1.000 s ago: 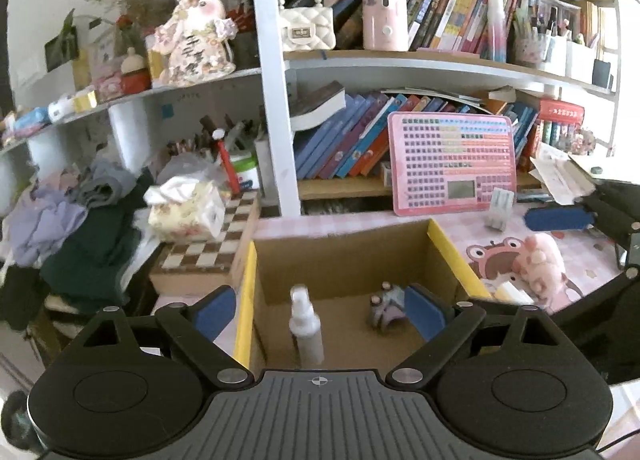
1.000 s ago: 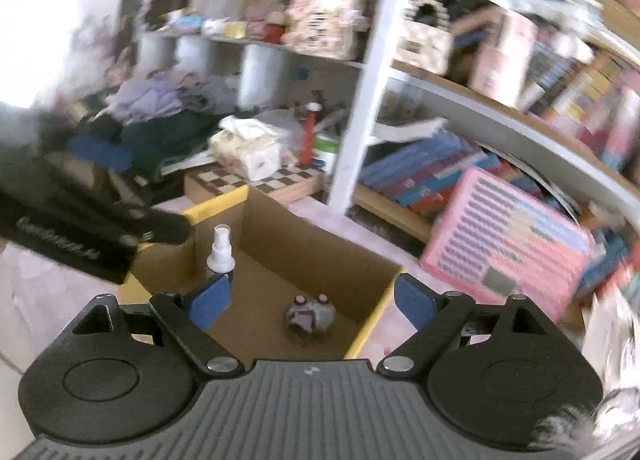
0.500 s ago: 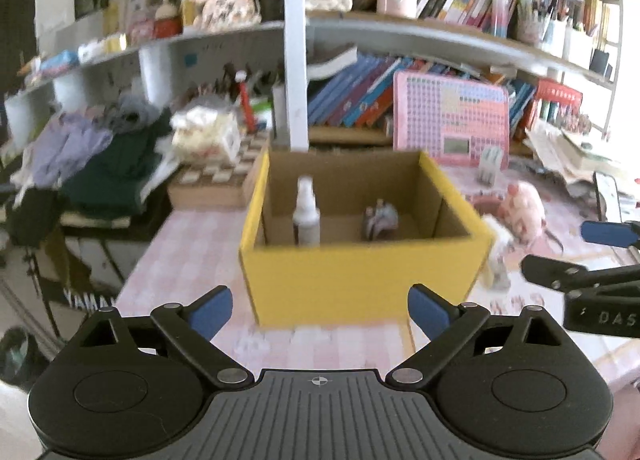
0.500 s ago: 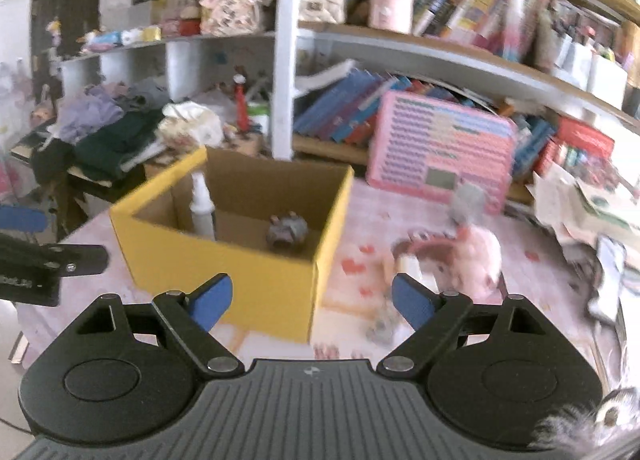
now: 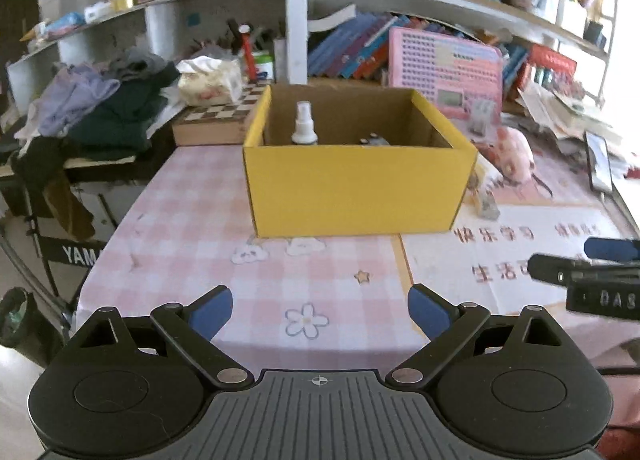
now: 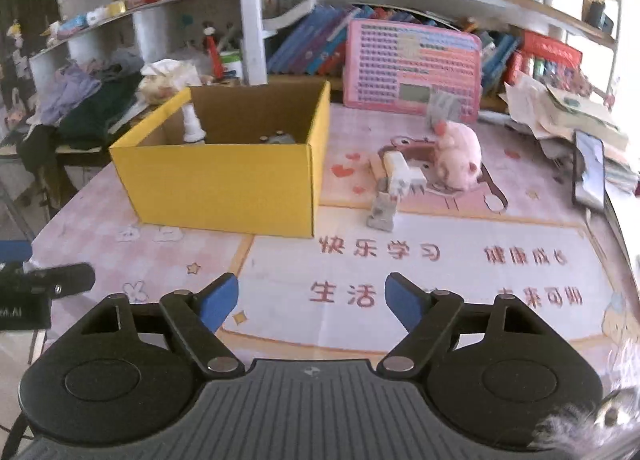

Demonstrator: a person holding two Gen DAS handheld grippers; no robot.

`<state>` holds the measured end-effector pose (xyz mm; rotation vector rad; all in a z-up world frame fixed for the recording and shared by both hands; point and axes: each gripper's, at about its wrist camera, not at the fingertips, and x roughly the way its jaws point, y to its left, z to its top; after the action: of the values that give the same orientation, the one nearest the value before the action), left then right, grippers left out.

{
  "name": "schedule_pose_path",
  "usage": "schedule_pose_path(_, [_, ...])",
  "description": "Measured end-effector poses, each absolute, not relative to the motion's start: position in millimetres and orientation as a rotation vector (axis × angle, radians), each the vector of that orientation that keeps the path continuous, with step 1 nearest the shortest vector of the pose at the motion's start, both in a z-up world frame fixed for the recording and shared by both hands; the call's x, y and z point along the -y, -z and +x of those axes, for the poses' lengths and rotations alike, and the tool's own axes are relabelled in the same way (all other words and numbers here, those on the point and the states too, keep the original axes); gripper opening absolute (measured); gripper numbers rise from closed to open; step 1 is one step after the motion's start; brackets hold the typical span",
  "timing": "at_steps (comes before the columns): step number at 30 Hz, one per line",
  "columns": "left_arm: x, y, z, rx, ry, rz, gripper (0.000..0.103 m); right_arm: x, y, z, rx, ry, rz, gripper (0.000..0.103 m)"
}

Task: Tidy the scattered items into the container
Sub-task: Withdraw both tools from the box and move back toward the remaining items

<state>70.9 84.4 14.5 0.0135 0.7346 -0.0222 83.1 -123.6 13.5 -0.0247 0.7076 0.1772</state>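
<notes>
A yellow cardboard box (image 5: 356,184) (image 6: 224,180) stands on the pink checked table. Inside it are a white spray bottle (image 5: 304,126) (image 6: 193,126) and a small grey item (image 6: 278,138). Right of the box lie a pink plush toy (image 6: 458,156), a white packet (image 6: 402,172) and a small grey piece (image 6: 382,212). My left gripper (image 5: 320,306) is open and empty, well back from the box's front wall. My right gripper (image 6: 311,298) holds nothing; its jaws are closing over the printed mat, short of the scattered items.
Shelves with books and a pink keyboard toy (image 6: 412,68) stand behind the table. A chessboard box (image 5: 218,120) with a tissue pack and a pile of clothes (image 5: 100,104) sit at the left. Papers and a phone (image 6: 588,170) lie at the right edge.
Both grippers have drawn back and down from above the box to the near side of the table. The right wrist rolled level and its jaws narrowed a little.
</notes>
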Motion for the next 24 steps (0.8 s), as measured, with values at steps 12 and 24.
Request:
schedule_pose_path(12, [-80, -1, 59, -0.823, 0.072, 0.021, 0.097, 116, -7, 70, -0.776, -0.162, -0.067, 0.082])
schedule_pose_path(24, [-77, 13, 60, -0.889, 0.093, 0.016, 0.097, 110, 3, 67, -0.833, -0.185, -0.118, 0.083])
